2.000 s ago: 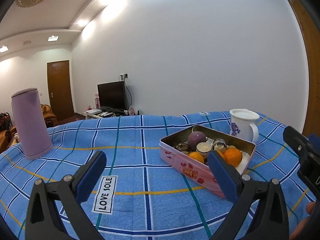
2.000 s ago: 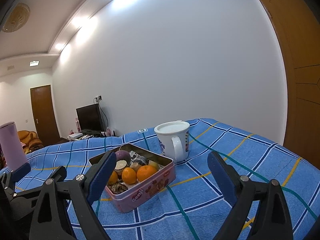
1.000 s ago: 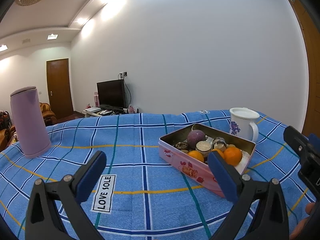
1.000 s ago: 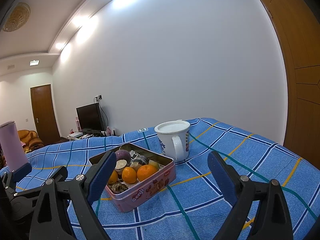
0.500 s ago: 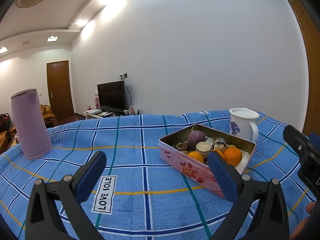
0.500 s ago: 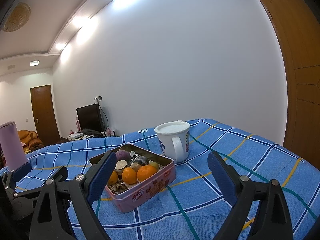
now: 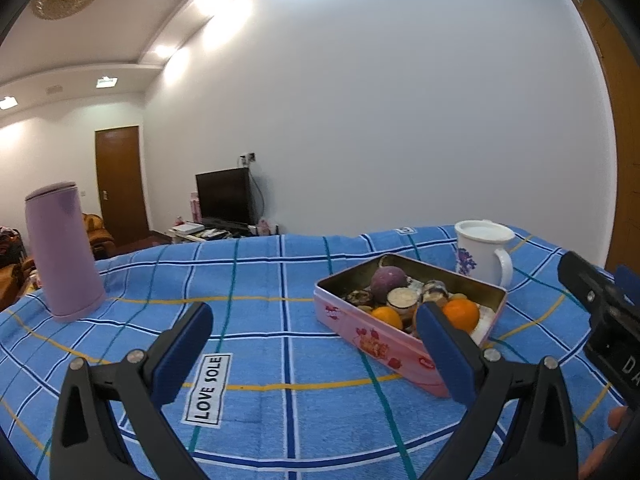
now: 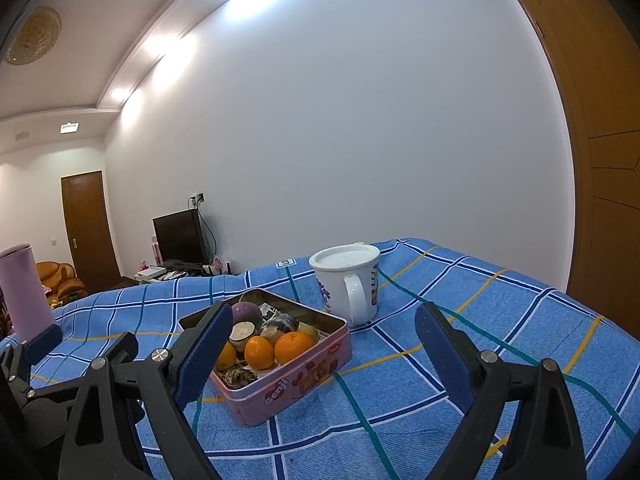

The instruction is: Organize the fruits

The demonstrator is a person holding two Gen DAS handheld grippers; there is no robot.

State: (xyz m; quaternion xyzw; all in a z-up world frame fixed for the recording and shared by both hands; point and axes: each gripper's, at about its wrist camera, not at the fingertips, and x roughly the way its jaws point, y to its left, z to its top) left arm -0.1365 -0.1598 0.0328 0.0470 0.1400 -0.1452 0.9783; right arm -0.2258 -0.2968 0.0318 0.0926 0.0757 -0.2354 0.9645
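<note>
Right wrist: bare cloth (image 8: 460, 312) beside tin (image 8: 296, 384)

A white rectangular cloth label (image 7: 208, 388) sewn on the blue checked cloth (image 7: 280, 400) reads "LOVE SOLE" in black capitals; the pink rectangular metal tin (image 8: 296, 384) bears a red badge reading "Genji" on its side wall; a black housing (image 7: 616, 344) at the right edge shows the white letters "DA", cut off; other print on the tin is too small to read.

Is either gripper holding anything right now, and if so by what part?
Nothing is held. The left gripper and right gripper are both open, short of the tin.
</note>
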